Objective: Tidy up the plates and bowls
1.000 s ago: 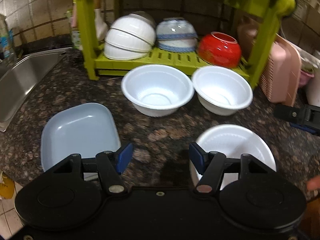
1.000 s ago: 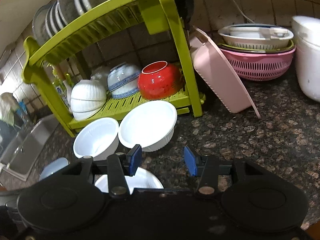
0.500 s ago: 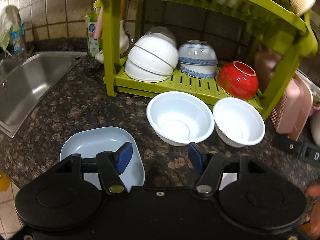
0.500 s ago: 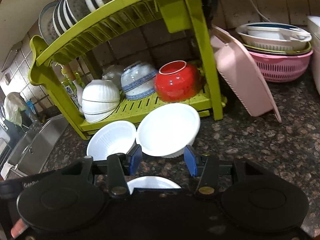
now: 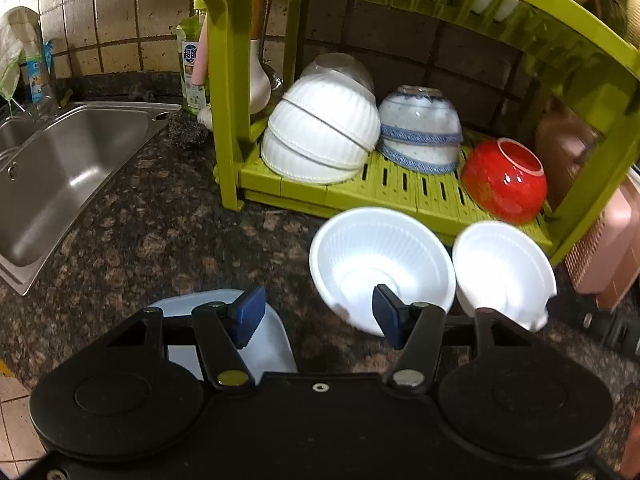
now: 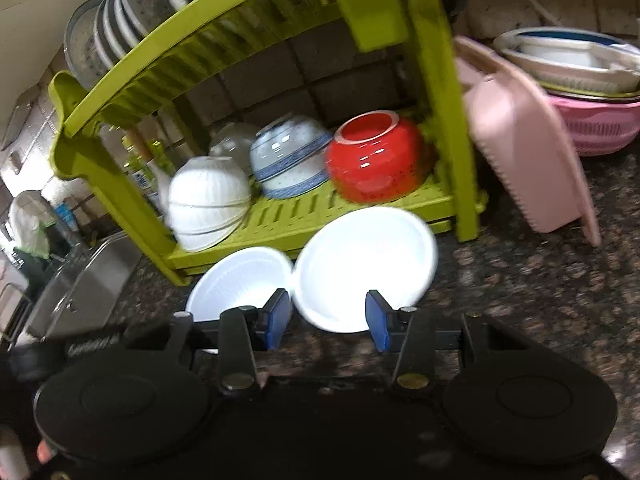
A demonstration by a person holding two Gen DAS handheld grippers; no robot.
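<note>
Two white plastic bowls stand on the dark granite counter before the green dish rack [image 5: 224, 92]: the left bowl [image 5: 380, 256] and the right bowl [image 5: 504, 268]. My left gripper [image 5: 318, 316] is open, just short of the left bowl's near rim, with a pale blue square plate [image 5: 264, 332] under its left finger. In the right wrist view, my right gripper [image 6: 326, 314] is open in front of the right bowl [image 6: 364, 264], with the left bowl [image 6: 240, 284] beside it. On the rack's lower shelf lie stacked white bowls [image 5: 320, 132], a blue-banded bowl [image 5: 420, 128] and a red bowl [image 5: 504, 180].
A steel sink [image 5: 60, 168] lies at the left, with a detergent bottle [image 5: 192, 72] behind it. Plates [image 6: 120, 24] stand in the rack's upper tier [image 6: 224, 40]. A pink board [image 6: 528, 160] leans on the rack's right post, beside stacked basins [image 6: 580, 92].
Both grippers moved forward toward the rack and the two white bowls. The third white bowl near the counter's front has dropped out of view. The jaws stayed open.
</note>
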